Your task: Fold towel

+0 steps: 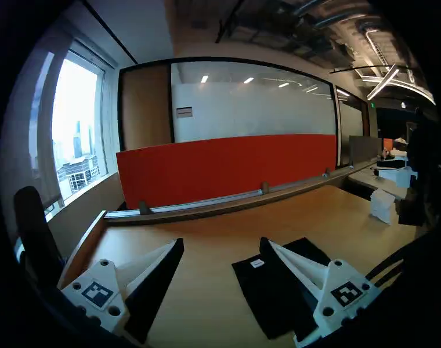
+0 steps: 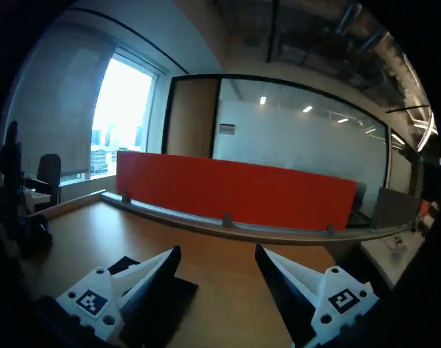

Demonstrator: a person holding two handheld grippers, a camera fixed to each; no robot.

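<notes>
Towel (image 1: 252, 284): black, flat on the wooden desk (image 1: 209, 296) — on the near side of the red divider (image 1: 220, 168).
Left gripper (image 1: 220, 252): fingers apart, facing the divider.
Right gripper (image 2: 217, 255): fingers apart — facing the divider.

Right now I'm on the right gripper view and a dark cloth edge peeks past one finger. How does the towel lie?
Observer: In the left gripper view the black towel lies flat on the desk, partly behind one finger.
Operator: Is the left gripper holding it?
Observer: No, the left gripper is open, gripping nothing.
Operator: Any landmark on the cloth?
Observer: A small white tag sits near one far corner.
</notes>
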